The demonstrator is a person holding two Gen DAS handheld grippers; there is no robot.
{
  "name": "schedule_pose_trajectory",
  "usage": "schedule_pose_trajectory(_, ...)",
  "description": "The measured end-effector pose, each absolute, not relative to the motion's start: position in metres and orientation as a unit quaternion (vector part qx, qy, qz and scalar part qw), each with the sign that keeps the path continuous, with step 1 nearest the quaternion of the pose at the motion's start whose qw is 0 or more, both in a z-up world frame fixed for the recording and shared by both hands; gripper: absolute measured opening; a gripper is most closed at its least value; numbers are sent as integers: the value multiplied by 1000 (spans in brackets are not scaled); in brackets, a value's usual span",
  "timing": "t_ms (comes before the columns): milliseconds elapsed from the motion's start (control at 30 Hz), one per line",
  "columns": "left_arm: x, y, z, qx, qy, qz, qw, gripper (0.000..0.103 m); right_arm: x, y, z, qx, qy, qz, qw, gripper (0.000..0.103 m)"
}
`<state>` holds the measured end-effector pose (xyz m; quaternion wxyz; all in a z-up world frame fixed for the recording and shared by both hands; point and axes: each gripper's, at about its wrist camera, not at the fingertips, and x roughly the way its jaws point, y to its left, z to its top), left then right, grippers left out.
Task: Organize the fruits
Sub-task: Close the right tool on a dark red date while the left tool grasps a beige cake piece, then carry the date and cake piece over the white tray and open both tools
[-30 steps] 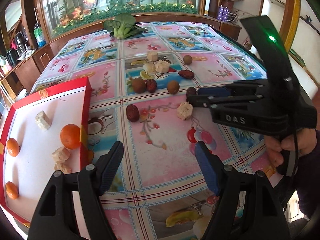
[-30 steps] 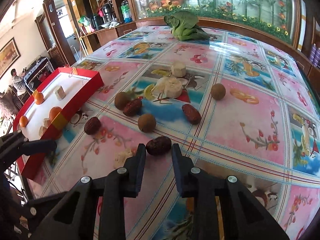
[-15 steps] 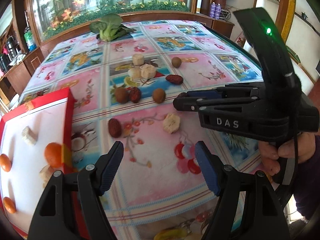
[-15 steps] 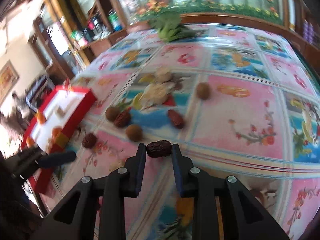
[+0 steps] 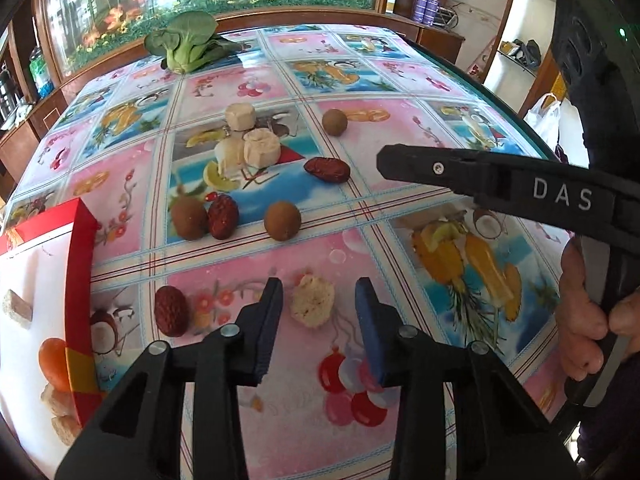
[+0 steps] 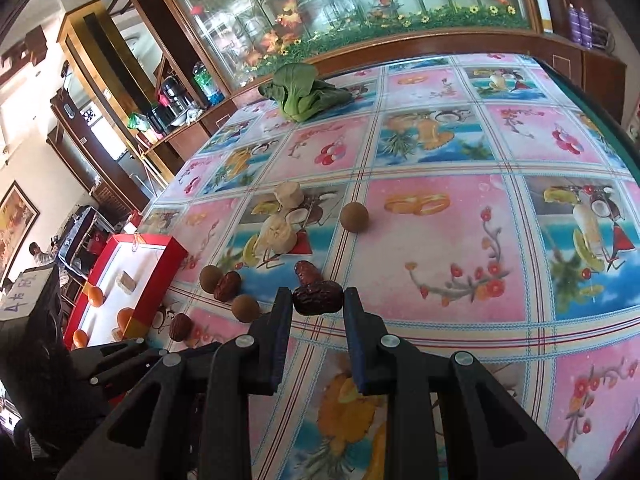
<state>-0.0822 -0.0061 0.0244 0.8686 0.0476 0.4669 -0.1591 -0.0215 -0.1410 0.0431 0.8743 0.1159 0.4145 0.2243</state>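
My right gripper (image 6: 317, 300) is shut on a dark red date (image 6: 318, 300) and holds it above the table. My left gripper (image 5: 318, 300) is open, low over the table, with a banana slice (image 5: 312, 305) between its fingertips. Loose on the cloth are several dates (image 5: 327, 169), brown longans (image 5: 282, 220) and banana pieces (image 5: 261, 148). The red-rimmed white tray (image 5: 82, 264) at the left holds oranges (image 5: 54, 364) and banana pieces. The right gripper's body (image 5: 520, 188) crosses the left wrist view at the right.
A green bok choy (image 5: 188, 42) lies at the table's far edge. A wooden ledge with a flower display runs behind the table. The table's right edge (image 6: 592, 100) drops off toward shelves. A sideboard with bottles stands at the left.
My right gripper lifted the date off the table and rose. My left gripper moved forward and right, bringing the banana slice between its fingertips, and narrowed somewhat.
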Motion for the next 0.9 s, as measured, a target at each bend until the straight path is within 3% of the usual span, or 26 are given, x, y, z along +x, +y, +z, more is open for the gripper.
schedule_pose_trajectory(100,-83,-5,24,50,465,-155,870,24,-22,-143,45,115,406,221,879,25)
schedule_pose_trajectory(467,-108,15,40,27,441,-139,886,24,-19,-150,50,105,357,185,909,25)
schedule_pose_trajectory(900,-208,117,106,-15,350,-57,935,24,-25,-163,52,106,324,122,932,25)
